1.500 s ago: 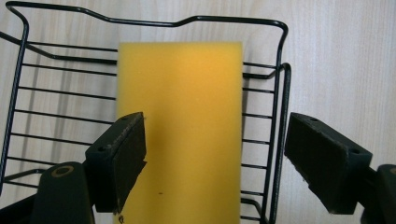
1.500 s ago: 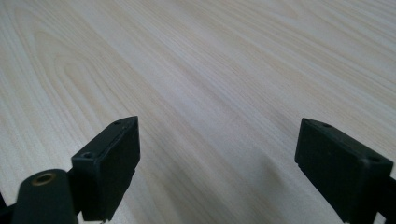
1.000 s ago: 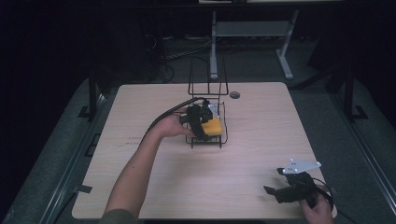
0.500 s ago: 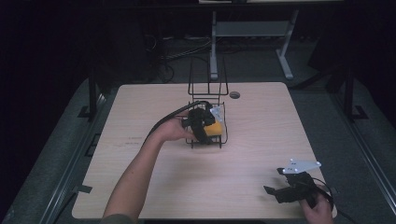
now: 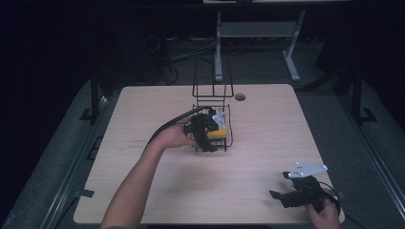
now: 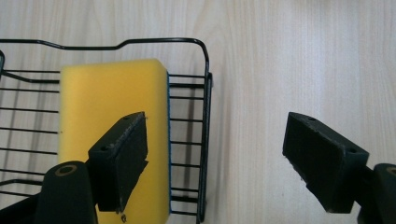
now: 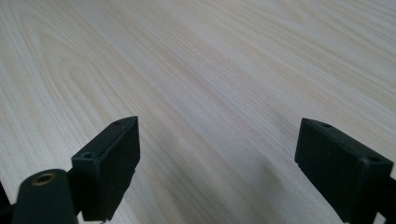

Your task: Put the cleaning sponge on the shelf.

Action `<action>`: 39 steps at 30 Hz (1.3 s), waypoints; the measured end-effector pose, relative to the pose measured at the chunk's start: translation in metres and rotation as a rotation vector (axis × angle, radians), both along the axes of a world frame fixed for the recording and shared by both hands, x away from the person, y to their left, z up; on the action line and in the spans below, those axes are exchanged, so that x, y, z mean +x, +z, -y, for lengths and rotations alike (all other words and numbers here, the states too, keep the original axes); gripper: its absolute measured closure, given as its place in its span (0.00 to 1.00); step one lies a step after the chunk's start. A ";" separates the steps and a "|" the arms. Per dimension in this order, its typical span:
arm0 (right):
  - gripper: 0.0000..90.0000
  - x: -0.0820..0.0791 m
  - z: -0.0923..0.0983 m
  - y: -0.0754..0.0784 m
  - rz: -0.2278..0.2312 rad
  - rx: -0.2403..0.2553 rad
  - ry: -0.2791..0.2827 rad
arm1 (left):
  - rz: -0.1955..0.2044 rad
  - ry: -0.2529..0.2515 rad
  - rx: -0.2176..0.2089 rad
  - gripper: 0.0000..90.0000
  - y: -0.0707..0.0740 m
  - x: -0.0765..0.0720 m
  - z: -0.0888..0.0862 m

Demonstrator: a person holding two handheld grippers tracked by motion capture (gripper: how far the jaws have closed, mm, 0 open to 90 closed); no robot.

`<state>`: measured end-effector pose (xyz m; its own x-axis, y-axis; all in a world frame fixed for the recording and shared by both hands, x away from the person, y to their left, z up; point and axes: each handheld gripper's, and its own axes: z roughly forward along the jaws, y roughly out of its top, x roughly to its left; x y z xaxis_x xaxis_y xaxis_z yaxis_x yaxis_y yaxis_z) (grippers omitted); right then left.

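Left claw: left gripper (image 5: 210,136) hovers over the wire basket (image 5: 228,125), jaws spread wide and gripping nothing; in the left gripper view one jaw hangs above the sponge (image 6: 114,135), the other over bare table (image 6: 261,56) outside the basket's rim (image 6: 205,140).
Sponge: yellow block lying flat inside the basket, tight against its side wall, directly beneath the left gripper.
Step in hand: judged as the sponge set down in the basket with the jaws parted over it, or a fresh grab lining up.
Next move: either lift clear of the wire, or shift over the basket so both jaws straddle the sponge.
Right claw: right gripper (image 5: 298,194) rests well away from the basket, toward the table's near edge, jaws apart and empty.
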<state>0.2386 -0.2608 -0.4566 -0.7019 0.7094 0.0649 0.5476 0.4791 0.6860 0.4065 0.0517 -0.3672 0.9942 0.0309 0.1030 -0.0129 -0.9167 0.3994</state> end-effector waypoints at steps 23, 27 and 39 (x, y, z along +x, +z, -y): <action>0.15 0.001 -0.003 -0.001 -0.011 -0.007 0.006 | 0.007 -0.016 0.002 0.24 -0.001 -0.016 -0.007; 0.15 0.001 -0.003 -0.001 -0.010 -0.008 0.008 | 0.008 -0.017 -0.004 0.24 0.000 -0.018 -0.008; 0.15 0.001 -0.006 -0.001 -0.009 -0.011 0.009 | -0.022 -0.014 -0.002 0.23 -0.008 -0.025 -0.019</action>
<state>0.2394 -0.2550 -0.4574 -0.7077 0.7036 0.0634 0.5495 0.4918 0.6754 0.3818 0.0703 -0.3747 0.9965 0.0175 0.0814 -0.0167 -0.9156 0.4018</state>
